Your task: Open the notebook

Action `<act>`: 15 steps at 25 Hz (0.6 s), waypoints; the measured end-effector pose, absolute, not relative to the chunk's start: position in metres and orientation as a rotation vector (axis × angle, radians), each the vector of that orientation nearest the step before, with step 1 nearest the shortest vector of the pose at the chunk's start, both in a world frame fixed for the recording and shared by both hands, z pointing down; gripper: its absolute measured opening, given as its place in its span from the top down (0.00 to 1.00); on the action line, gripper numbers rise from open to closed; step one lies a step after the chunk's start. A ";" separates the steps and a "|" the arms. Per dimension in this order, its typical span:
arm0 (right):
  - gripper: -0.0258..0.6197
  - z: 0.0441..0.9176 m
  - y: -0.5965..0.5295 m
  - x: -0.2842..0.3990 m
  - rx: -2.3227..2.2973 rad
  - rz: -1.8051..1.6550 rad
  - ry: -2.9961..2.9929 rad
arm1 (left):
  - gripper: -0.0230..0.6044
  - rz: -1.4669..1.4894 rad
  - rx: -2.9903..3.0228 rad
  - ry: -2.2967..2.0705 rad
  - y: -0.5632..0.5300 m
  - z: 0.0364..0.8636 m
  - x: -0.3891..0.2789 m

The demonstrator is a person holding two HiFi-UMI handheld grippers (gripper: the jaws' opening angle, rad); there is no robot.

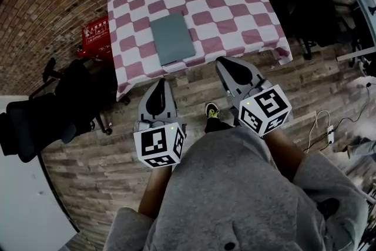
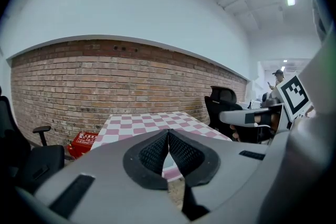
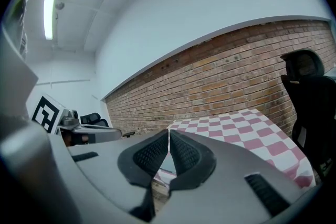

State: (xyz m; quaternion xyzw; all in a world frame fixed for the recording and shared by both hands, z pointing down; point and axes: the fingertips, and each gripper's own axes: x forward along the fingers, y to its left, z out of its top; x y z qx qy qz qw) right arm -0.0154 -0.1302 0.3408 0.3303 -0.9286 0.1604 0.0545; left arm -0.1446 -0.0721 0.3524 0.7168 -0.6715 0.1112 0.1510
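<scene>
A closed grey-green notebook (image 1: 172, 38) lies flat near the front edge of a table (image 1: 235, 3) covered with a pink-and-white checked cloth. My left gripper (image 1: 160, 86) is held short of the table's front edge, over the wooden floor, jaws shut and empty. Further right, my right gripper (image 1: 226, 63) hangs just in front of the table edge, also shut with nothing in it. In the left gripper view the pads (image 2: 157, 152) meet, with the table (image 2: 136, 124) ahead. The right gripper view shows its pads (image 3: 181, 153) together and the cloth (image 3: 236, 126) beyond.
A red crate (image 1: 97, 38) stands on the floor left of the table. Black office chairs (image 1: 64, 103) stand at the left and another (image 1: 305, 3) at the right. A brick wall (image 2: 105, 81) runs behind the table. Cables and a power strip (image 1: 329, 132) lie on the floor at right.
</scene>
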 end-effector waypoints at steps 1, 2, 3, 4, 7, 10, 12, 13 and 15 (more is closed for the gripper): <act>0.91 0.341 -0.135 -0.015 1.001 0.487 -2.822 | 0.95 0.321 2.057 -1.929 -0.076 0.353 -0.144; 0.91 0.341 -0.139 -0.015 0.999 0.487 -2.825 | 0.95 0.323 2.055 -1.930 -0.080 0.354 -0.143; 0.91 0.341 -0.144 -0.015 0.997 0.488 -2.827 | 0.95 0.326 2.055 -1.931 -0.085 0.354 -0.143; 0.91 0.341 -0.148 -0.015 0.995 0.490 -2.828 | 0.95 0.329 2.054 -1.933 -0.089 0.354 -0.142; 0.91 0.341 -0.160 -0.016 0.981 0.495 -2.835 | 0.95 0.343 2.044 -1.939 -0.098 0.355 -0.143; 0.91 0.343 -0.168 -0.017 0.970 0.504 -2.838 | 0.95 0.344 2.031 -1.928 -0.105 0.358 -0.143; 0.91 0.345 -0.173 -0.017 0.965 0.510 -2.841 | 0.95 0.336 2.023 -1.922 -0.109 0.359 -0.144; 0.91 0.345 -0.175 -0.018 0.962 0.512 -2.842 | 0.95 0.334 2.019 -1.926 -0.111 0.359 -0.145; 0.91 0.346 -0.177 -0.017 0.957 0.517 -2.845 | 0.95 0.337 2.013 -1.935 -0.113 0.359 -0.146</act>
